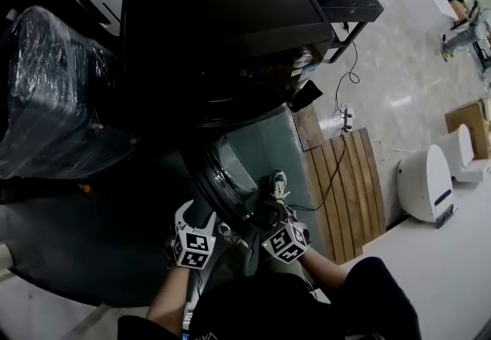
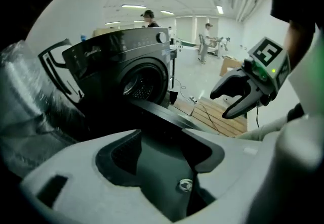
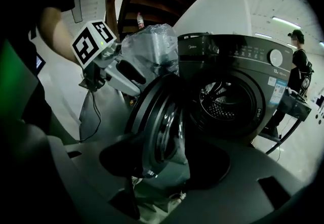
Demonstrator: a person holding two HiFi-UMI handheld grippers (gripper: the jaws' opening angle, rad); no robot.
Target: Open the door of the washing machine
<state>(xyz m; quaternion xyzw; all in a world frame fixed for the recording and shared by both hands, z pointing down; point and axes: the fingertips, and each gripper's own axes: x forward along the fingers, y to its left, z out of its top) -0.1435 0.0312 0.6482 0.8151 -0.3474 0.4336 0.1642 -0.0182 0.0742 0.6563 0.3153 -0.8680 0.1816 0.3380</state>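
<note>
Standing swung wide open, the door [image 3: 161,122] of the washing machine [image 3: 243,56] bares the drum [image 3: 223,97], only its perforated steel wall showing inside. The left gripper [image 2: 164,160] has its fingers spread wide and holds nothing. The right gripper [image 3: 172,162] has its fingers equally wide, with the door's rim between them and the pads off it.

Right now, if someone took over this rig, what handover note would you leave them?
Left hand-held gripper: open, empty.
Right hand-held gripper: open; the door's rim sits between its jaws, not gripped.
Door: swung wide from the washing machine, drum exposed.
Done: door opened.
Left: probably only drawing the right hand-held gripper back off the rim.
</note>
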